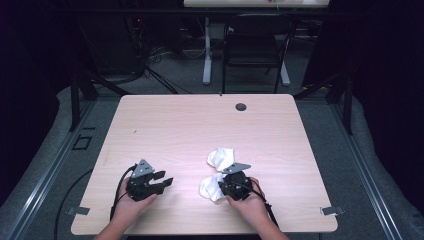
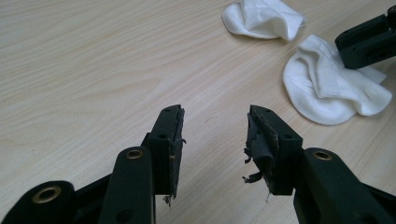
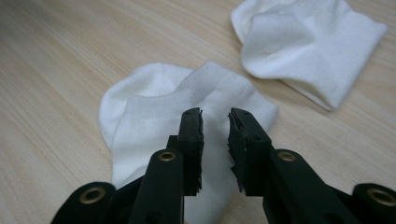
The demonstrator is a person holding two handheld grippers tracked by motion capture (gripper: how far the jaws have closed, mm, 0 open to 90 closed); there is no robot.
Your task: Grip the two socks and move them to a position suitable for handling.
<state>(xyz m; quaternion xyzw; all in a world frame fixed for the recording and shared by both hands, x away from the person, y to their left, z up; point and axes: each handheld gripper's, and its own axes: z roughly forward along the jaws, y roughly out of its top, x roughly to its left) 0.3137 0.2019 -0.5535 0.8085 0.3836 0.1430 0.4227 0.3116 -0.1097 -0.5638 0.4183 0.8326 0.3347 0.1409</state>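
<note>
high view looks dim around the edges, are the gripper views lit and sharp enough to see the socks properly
High view: the pale wooden table is lit while its surroundings fall to near black, and the two white ankle socks look overexposed. Right gripper view: even light, knit texture on the nearer white sock is sharp. Left gripper view: wood grain crisp, frayed jaw padding in focus.
</note>
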